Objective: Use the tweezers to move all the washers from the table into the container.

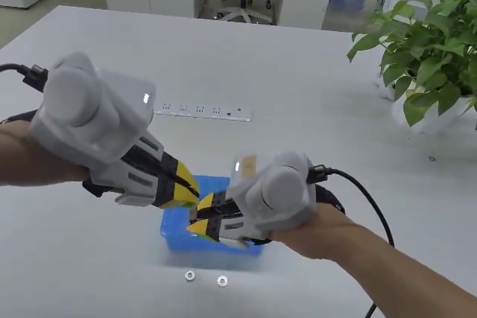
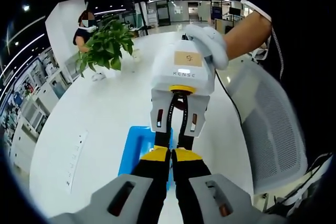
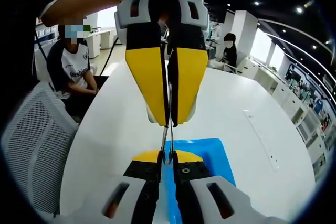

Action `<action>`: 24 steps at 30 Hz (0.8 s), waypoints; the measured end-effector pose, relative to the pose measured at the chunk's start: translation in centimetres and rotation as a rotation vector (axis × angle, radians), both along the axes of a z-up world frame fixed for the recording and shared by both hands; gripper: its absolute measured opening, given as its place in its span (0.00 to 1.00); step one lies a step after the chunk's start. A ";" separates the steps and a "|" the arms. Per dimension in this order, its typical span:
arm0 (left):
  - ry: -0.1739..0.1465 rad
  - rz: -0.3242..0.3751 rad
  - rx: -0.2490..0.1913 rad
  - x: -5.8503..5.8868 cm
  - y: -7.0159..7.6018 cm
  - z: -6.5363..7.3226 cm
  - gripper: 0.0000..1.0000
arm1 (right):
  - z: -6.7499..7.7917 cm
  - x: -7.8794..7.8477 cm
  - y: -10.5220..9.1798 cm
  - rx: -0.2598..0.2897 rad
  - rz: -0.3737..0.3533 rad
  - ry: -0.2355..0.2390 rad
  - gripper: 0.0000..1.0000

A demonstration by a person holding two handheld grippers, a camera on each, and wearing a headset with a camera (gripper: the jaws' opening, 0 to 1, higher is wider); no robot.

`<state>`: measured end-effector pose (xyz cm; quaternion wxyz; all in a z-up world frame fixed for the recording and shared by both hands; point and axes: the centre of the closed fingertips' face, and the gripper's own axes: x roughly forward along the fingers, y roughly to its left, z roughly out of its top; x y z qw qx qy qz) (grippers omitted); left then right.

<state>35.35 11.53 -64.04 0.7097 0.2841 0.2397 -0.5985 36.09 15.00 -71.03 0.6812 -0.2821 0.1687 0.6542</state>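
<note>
Centre of the left gripper view: small grey letters, seemingly "KENSC", on the white housing of the right gripper (image 2: 173, 139), beneath a tan sticker (image 2: 188, 59) with an unreadable mark.

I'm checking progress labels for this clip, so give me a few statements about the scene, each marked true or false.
1. Two washers lie on the table, on the near side of the container. True.
2. The container is red. False: it is blue.
3. The tweezers sit between the yellow jaws of the left gripper. True.
4. The power strip lies inside the container. False: it lies on the table beyond it.
</note>
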 end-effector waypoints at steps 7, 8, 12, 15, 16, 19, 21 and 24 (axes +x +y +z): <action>0.002 0.008 0.002 1.4 0.3 -0.8 0.06 | -0.8 1.3 0.3 -0.003 -0.004 0.004 0.10; 0.004 0.008 0.004 1.5 0.4 -1.0 0.06 | -1.0 1.4 0.3 -0.005 -0.004 0.005 0.10; 0.011 0.009 0.012 2.1 0.6 -1.6 0.06 | -1.7 2.0 0.6 -0.009 -0.003 0.018 0.10; 0.020 0.011 0.017 2.6 0.7 -2.2 0.06 | -2.3 2.4 0.7 -0.012 -0.006 0.029 0.10; 0.024 0.012 0.018 2.8 0.8 -2.5 0.06 | -2.5 2.6 0.7 -0.014 -0.006 0.035 0.10; 0.036 0.012 0.023 3.2 0.8 -3.2 0.06 | -3.2 2.9 0.8 -0.020 -0.006 0.049 0.10; 0.045 0.013 0.031 3.4 1.0 -3.8 0.06 | -3.9 3.0 0.9 -0.027 -0.004 0.057 0.10; 0.057 0.013 0.035 3.7 1.1 -4.4 0.06 | -4.5 3.2 1.1 -0.033 -0.001 0.071 0.10</action>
